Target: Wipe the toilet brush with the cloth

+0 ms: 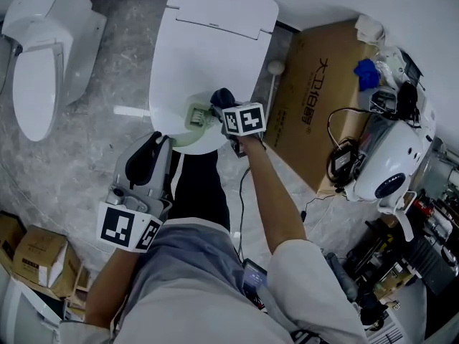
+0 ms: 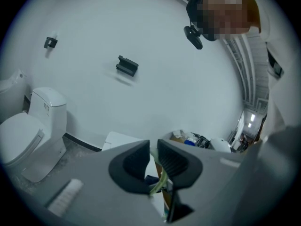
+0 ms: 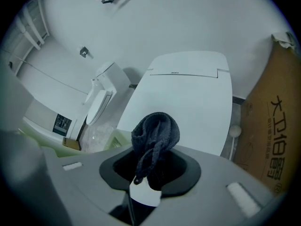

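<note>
Toilet brush (image 1: 195, 117) is pale green and sits over the front edge of the closed toilet lid (image 1: 215, 41), head end toward the lid's middle. We read its head as touching the cloth (image 1: 221, 97), or just beside it; the head view doesn't settle which. Left gripper (image 1: 161, 140) is off the lid's front-left edge. In its own view the jaws are nearly together, pinching a thin pale green strip of the brush (image 2: 160, 182) at the left gripper (image 2: 154, 157) tips. Right gripper (image 1: 225, 107) is over the lid's front edge, marker cube up, the person's forearm running back from it. In the right gripper view the right gripper (image 3: 150, 166) jaws are clamped on the cloth (image 3: 155, 133): dark grey-blue, bunched into a knob above the jaws, white tag hanging below. The same view shows the brush (image 3: 101, 138) low on the left, next to the cloth, with the lid (image 3: 188, 93) behind. Around that, we see a second toilet (image 1: 43, 56) on the marbled grey floor (image 1: 72, 163) to the left, well apart. A white round-headed stick (image 1: 275, 67) stands between the lid's right edge and a large cardboard box (image 1: 315, 92). A white machine (image 1: 391, 160) with cables sits past the box on the right, and small cardboard boxes (image 1: 36, 253) are at lower left.
</note>
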Demonstrator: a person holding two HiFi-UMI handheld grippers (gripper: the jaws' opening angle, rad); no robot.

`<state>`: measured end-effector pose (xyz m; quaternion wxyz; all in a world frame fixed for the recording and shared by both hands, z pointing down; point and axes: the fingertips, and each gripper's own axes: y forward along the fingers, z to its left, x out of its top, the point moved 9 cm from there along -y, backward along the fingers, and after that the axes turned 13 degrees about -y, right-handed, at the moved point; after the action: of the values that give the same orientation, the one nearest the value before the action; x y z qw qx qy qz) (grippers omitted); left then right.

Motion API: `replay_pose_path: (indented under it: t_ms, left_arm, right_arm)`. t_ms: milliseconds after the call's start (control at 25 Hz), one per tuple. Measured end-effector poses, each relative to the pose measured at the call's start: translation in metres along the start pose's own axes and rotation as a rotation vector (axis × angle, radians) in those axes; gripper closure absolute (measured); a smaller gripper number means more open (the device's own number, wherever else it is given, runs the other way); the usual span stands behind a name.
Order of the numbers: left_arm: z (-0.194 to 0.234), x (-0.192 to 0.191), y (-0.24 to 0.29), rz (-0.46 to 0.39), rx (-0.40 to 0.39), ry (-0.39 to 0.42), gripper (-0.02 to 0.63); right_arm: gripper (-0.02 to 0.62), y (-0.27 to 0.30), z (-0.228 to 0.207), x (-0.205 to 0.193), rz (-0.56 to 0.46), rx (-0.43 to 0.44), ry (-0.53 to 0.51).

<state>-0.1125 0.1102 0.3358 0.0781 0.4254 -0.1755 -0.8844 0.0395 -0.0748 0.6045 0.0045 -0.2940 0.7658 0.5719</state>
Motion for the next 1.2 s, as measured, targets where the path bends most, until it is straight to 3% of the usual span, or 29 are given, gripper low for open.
replay_pose_path:
  t_ms: [680, 1200]
  left_arm:
    - [0.003, 0.002, 0.0, 0.001, -0.039, 0.002, 0.606]
    - [0.004, 0.005, 0.001, -0.002, -0.05, -0.01, 0.606]
  right_arm:
    - [0.489, -0.024, 0.018, 0.003, -0.079, 0.061, 0.161]
    - [0.489, -0.038, 0.03, 0.015, -0.086, 0.111, 0.077]
